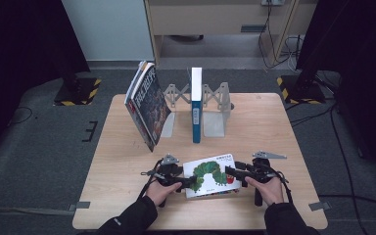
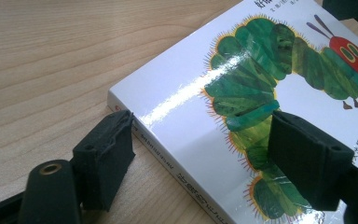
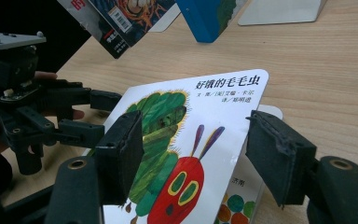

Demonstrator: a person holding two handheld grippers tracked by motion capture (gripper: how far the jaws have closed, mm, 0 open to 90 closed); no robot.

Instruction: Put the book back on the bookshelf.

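Observation:
A white picture book (image 1: 210, 177) with a green caterpillar on its cover lies near the table's front edge, between both grippers. My left gripper (image 1: 192, 183) is at its left side. In the left gripper view the jaws (image 2: 205, 158) stand open astride the book (image 2: 191, 93), one pad beside the spine and the other over the cover. My right gripper (image 1: 230, 171) comes in from the book's right. Its jaws (image 3: 196, 158) are open around the front cover (image 3: 205, 116), which is lifted off the page beneath. The cover's edge touches the right-hand pad (image 3: 275, 154).
At the back of the wooden table (image 1: 274, 127), a blue book (image 1: 196, 105) stands upright between metal bookends (image 1: 215, 105). A dark-covered book (image 1: 147, 105) leans to their left. The floor beyond holds stand bases and cables.

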